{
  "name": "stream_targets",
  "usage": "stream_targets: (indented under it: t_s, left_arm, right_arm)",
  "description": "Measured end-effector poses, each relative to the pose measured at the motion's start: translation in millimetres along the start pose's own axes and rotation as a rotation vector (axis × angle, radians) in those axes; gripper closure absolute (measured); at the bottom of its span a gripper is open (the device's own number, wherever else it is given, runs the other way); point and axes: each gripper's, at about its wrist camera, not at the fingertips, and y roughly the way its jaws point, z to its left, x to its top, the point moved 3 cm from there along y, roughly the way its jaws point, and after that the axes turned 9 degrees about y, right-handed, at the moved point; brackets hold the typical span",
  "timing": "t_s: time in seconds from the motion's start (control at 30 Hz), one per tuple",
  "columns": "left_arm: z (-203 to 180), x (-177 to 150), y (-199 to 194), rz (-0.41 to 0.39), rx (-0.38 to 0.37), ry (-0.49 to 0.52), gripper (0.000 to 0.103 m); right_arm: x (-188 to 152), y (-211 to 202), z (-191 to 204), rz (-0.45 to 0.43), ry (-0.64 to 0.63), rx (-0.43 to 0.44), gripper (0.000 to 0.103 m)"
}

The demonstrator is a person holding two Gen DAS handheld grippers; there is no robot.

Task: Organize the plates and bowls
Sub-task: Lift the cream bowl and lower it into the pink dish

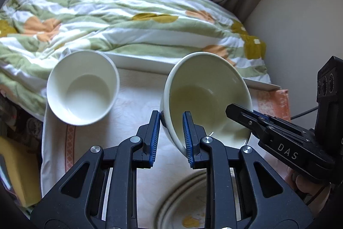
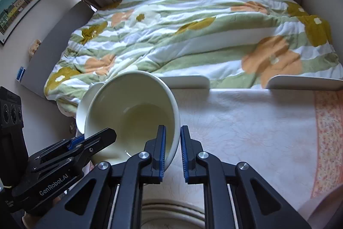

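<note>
A cream bowl (image 1: 205, 100) is held tilted above the table, its opening facing the cameras. My left gripper (image 1: 171, 134) is shut on its left rim, one pad inside and one outside. My right gripper (image 2: 172, 149) is shut on the bowl's (image 2: 133, 113) right rim and also shows in the left wrist view (image 1: 244, 115). The left gripper shows in the right wrist view (image 2: 96, 138). A second white bowl (image 1: 82, 87) stands upright on the table to the left; only its edge (image 2: 90, 91) peeks out behind the held bowl. A plate (image 1: 182, 196) lies on the table below the grippers.
The table wears a white cloth with orange borders (image 2: 257, 132). A bed with a flowered quilt (image 1: 118, 14) lies right behind it, with a white rail (image 2: 300, 81) at its edge. Curtains and a window stand at the back. A picture (image 2: 21, 1) hangs on the left wall.
</note>
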Motion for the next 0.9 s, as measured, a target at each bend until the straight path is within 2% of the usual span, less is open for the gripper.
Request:
stream_targets:
  t_s: [0.17,0.37,0.63,0.8,0.9]
  left_arm:
    - [-53,-3,-30,-0.031,-0.026,0.038,0.084]
    - [-134,-19,-45,-0.033,-0.073,0.091,0.084]
    - [-241,-56,-22,0.037,-0.133,0.179,0.084]
    - [-284,-85,3,0.103,-0.145,0.218,0.084]
    - [-304,-103,20,0.146,-0.124,0.259,0.084]
  right_arm:
    - [-8,-54,-22,-0.054,0.016,0.011,0.091]
    - [-27,-120,-74,-0.095,0.039,-0.021,0.091]
    - [-55,-169,-156,-0.115,0.101,-0.086,0.091]
    - [-77,-179,-199,-0.097,0.137,-0.122,0.091]
    - [-92,-176,-222,-0.072,0.159,-0.131,0.091]
